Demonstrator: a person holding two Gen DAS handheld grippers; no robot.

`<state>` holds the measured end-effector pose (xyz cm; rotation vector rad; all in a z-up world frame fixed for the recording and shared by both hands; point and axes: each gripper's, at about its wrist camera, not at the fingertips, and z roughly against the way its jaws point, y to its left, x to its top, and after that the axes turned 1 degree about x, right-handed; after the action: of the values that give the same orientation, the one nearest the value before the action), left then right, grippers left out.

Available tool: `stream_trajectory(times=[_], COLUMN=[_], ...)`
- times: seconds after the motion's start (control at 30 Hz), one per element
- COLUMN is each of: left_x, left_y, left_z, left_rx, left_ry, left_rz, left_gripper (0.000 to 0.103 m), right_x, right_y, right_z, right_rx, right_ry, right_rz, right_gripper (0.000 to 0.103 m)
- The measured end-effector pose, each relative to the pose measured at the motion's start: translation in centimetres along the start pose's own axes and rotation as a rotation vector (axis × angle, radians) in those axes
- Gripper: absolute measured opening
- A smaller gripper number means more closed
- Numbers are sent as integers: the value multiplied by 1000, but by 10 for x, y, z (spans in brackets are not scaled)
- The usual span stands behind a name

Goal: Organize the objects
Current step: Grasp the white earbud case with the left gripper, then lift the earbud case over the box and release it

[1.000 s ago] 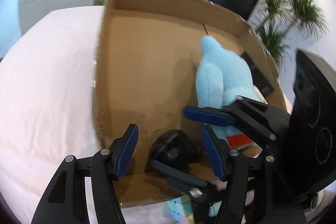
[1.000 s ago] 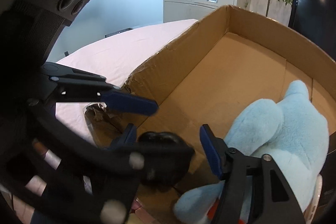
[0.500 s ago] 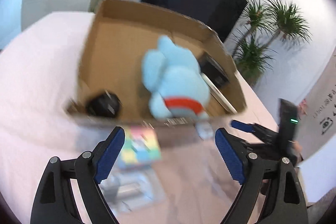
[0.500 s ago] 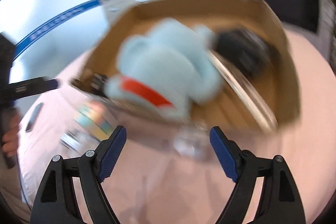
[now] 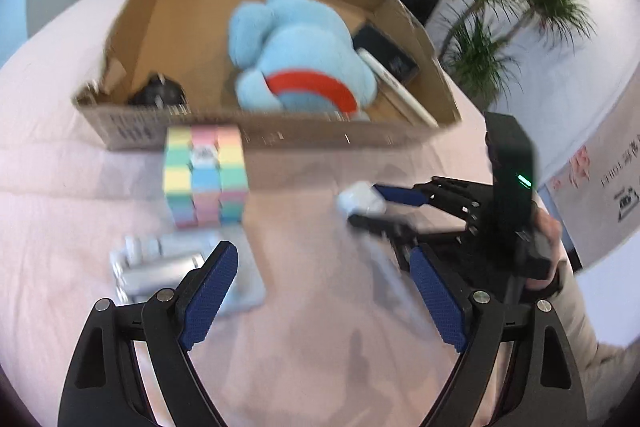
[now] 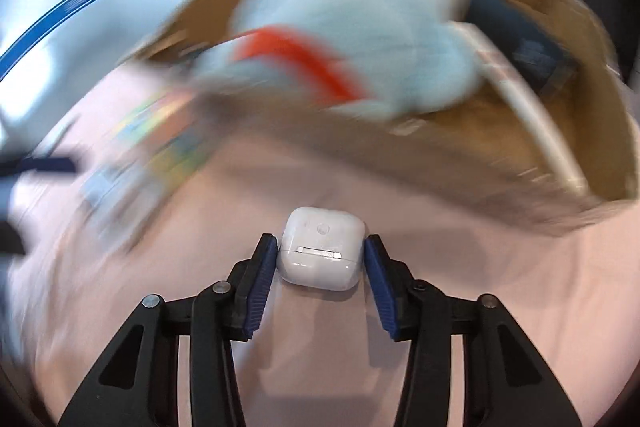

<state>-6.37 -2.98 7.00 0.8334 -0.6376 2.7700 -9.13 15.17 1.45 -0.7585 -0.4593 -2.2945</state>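
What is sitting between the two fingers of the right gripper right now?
A white earbud case sits between the right gripper's blue pads, on the pink cloth. The right wrist view shows it.

— What are you working against on the right?

— You have a small white case (image 6: 320, 249) of glossy, smooth plastic, with a thin metallic hinge strip. The right gripper (image 6: 320, 259) pads are ribbed blue rubber on matt black plastic arms.

— And ahead of your left gripper (image 5: 320, 297)?

— You see a matt brown cardboard box (image 5: 280, 137), a fluffy blue plush toy (image 5: 296, 55) with a red cloth band, a pastel plastic cube (image 5: 204, 175), and a shiny clear-wrapped silvery pack (image 5: 160, 267) on a soft pink cloth (image 5: 312, 327).
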Motion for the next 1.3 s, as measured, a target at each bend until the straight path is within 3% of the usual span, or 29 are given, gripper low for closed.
stream_trajectory(times=[0.1, 0.27, 0.37, 0.63, 1.0, 1.1, 1.3], left_x=[-21, -41, -37, -30, -32, -32, -33], left_y=[-11, -20, -21, -29, -31, -31, -32], left_z=[-7, -25, -34, -53, -55, -55, -55], left_rx=[-44, -69, -72, -28, -4, -33, -37], left_ry=[70, 149, 147, 175, 191, 203, 197], left_rz=[-50, -61, -47, -116, -174, -177, -181], left_gripper=[88, 86, 80, 48, 49, 39, 37], right_x=[-24, -48, -49, -32, -29, -26, -24], right_y=[36, 55, 53, 61, 62, 63, 65], right_z=[11, 26, 25, 9, -3, -8, -11], right_rx=[105, 115, 92, 90, 70, 54, 40], right_ry=[28, 22, 15, 20, 15, 17, 17], right_rz=[126, 171, 175, 204, 202, 207, 210], right_gripper=[43, 49, 48, 42, 42, 42, 42])
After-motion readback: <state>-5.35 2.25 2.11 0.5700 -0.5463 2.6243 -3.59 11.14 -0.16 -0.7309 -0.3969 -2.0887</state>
